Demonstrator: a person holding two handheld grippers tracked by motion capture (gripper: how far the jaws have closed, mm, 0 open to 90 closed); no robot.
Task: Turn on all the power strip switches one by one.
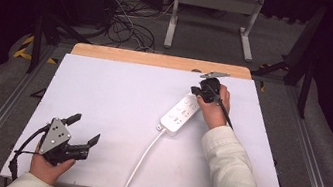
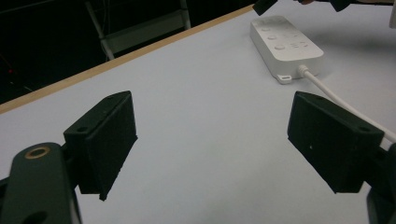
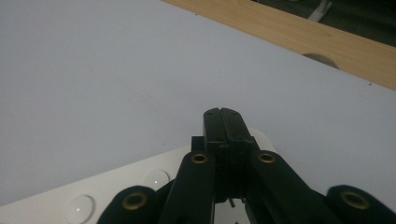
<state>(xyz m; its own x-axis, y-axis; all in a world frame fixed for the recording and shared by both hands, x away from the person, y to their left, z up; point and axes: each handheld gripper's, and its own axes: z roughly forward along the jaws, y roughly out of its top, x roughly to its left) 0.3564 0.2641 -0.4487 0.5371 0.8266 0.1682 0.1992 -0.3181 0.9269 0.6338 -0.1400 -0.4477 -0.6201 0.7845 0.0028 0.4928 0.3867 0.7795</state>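
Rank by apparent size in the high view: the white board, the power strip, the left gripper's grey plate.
1. White board, by far the largest.
2. Power strip.
3. Grey plate on the left gripper, smallest, though it sits nearer the camera.

From above the near edge we look forward and down across the whole tabletop [image 1: 118,96]. Our left gripper camera sits low, facing the far-right power strip [image 2: 285,46]. Our right gripper camera hovers close over that same power strip [image 3: 93,196], facing the far wooden edge.
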